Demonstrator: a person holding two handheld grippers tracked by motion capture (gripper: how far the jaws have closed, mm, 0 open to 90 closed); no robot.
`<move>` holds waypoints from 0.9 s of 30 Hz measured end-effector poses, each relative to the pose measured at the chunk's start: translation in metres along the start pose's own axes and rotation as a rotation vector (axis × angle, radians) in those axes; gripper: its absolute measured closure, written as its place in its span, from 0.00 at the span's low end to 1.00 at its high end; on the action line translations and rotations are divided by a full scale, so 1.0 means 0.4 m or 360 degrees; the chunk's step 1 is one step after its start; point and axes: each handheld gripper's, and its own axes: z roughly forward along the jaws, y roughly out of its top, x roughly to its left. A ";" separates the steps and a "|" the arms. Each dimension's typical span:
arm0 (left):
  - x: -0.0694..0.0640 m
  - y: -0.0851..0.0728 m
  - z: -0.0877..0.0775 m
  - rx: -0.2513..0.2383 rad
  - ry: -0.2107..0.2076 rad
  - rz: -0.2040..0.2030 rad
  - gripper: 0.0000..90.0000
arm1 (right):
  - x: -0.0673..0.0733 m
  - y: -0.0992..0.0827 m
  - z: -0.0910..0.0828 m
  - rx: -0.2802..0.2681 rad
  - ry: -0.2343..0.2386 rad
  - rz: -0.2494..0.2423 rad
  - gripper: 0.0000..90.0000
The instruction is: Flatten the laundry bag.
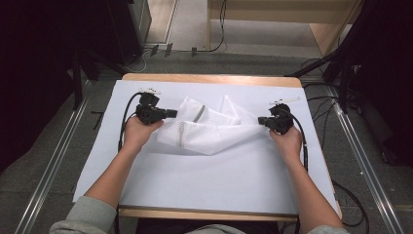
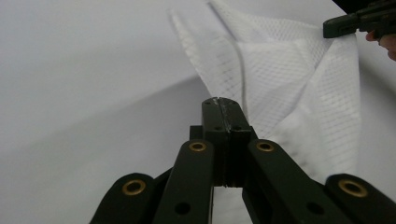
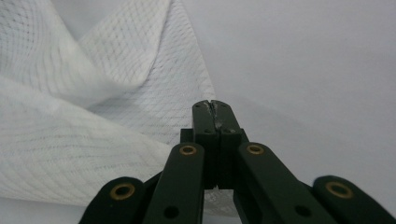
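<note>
A white mesh bag (image 1: 214, 134) with a zip seam (image 1: 181, 132) hangs in folds between my two grippers, above the white table cover (image 1: 219, 180). My left gripper (image 1: 173, 113) is shut on its left corner. My right gripper (image 1: 260, 120) is shut on its right end, where the cloth bunches to a point. In the left gripper view the jaws (image 2: 223, 103) stand pressed together, the mesh (image 2: 289, 79) runs off to their right, and the right gripper (image 2: 334, 29) pinches its far end. In the right gripper view the closed jaws (image 3: 213, 106) have mesh (image 3: 70, 135) spreading left and passing beneath them.
The white cover lies over a wooden table whose far edge (image 1: 209, 78) shows at the back. Cables (image 1: 124, 122) trail from both grippers along the person's forearms. Metal rails (image 1: 53, 165) run along the floor on both sides, with dark equipment beyond.
</note>
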 end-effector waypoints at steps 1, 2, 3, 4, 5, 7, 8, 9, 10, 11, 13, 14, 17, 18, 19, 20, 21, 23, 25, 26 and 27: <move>0.005 -0.007 -0.010 -0.0014 0.0003 -0.0021 1.00 | -0.005 -0.002 -0.003 0.0003 -0.0006 0.0011 1.00; 0.011 -0.021 -0.028 -0.0034 0.0008 -0.0047 1.00 | -0.010 -0.005 -0.007 -0.0001 -0.0010 0.0021 1.00; 0.013 -0.026 -0.034 -0.0038 0.0016 -0.0045 1.00 | -0.016 -0.007 -0.010 0.0000 -0.0013 0.0029 1.00; 0.013 -0.032 -0.041 -0.0050 0.0022 -0.0055 1.00 | -0.020 -0.009 -0.012 0.0003 -0.0016 0.0033 1.00; 0.014 -0.039 -0.050 -0.0046 0.0032 -0.0057 1.00 | -0.023 -0.011 -0.015 0.0001 -0.0025 0.0055 1.00; 0.014 -0.045 -0.056 -0.0051 0.0041 -0.0058 1.00 | -0.033 -0.015 -0.018 -0.0001 -0.0039 0.0060 1.00; 0.017 -0.059 -0.067 -0.0051 0.0044 -0.0072 1.00 | -0.037 -0.017 -0.017 -0.0007 -0.0037 0.0072 1.00; 0.017 -0.059 -0.067 -0.0051 0.0044 -0.0072 1.00 | -0.040 -0.018 -0.015 -0.0004 -0.0041 0.0081 1.00; 0.020 -0.074 -0.076 -0.0050 0.0044 -0.0084 1.00 | -0.041 -0.020 -0.013 0.0001 -0.0043 0.0087 1.00; 0.020 -0.082 -0.079 -0.0049 0.0047 -0.0089 1.00 | -0.043 -0.021 -0.010 0.0010 -0.0045 0.0088 1.00; 0.023 -0.095 -0.085 -0.0046 0.0045 -0.0096 1.00 | -0.046 -0.021 -0.006 0.0012 -0.0048 0.0089 1.00; 0.023 -0.095 -0.085 -0.0046 0.0045 -0.0096 1.00 | -0.046 -0.021 -0.005 0.0008 -0.0054 0.0100 1.00; 0.026 -0.115 -0.094 -0.0050 0.0058 -0.0114 1.00 | -0.049 -0.021 -0.003 -0.0004 -0.0049 0.0104 1.00; 0.031 -0.128 -0.099 -0.0044 0.0052 -0.0129 1.00 | -0.050 -0.022 -0.003 -0.0003 -0.0048 0.0105 1.00; 0.032 -0.134 -0.100 -0.0038 0.0051 -0.0137 1.00 | -0.050 -0.022 -0.002 0.0003 -0.0056 0.0103 1.00; 0.034 -0.139 -0.100 -0.0033 0.0045 -0.0147 1.00 | -0.050 -0.022 0.000 0.0005 -0.0061 0.0106 1.00; 0.035 -0.142 -0.100 -0.0024 0.0046 -0.0143 1.00 | -0.051 -0.022 0.002 0.0007 -0.0049 0.0111 1.00; 0.039 -0.149 -0.099 -0.0015 0.0044 -0.0159 1.00 | -0.050 -0.023 0.008 0.0013 -0.0042 0.0115 1.00; 0.040 -0.150 -0.099 -0.0016 0.0041 -0.0162 1.00 | -0.047 -0.023 0.011 0.0015 -0.0040 0.0109 1.00; 0.041 -0.151 -0.099 -0.0022 0.0042 -0.0163 1.00 | -0.046 -0.022 0.012 0.0013 -0.0037 0.0107 1.00; 0.041 -0.152 -0.099 -0.0030 0.0039 -0.0164 1.00 | -0.046 -0.022 0.012 0.0013 -0.0037 0.0107 1.00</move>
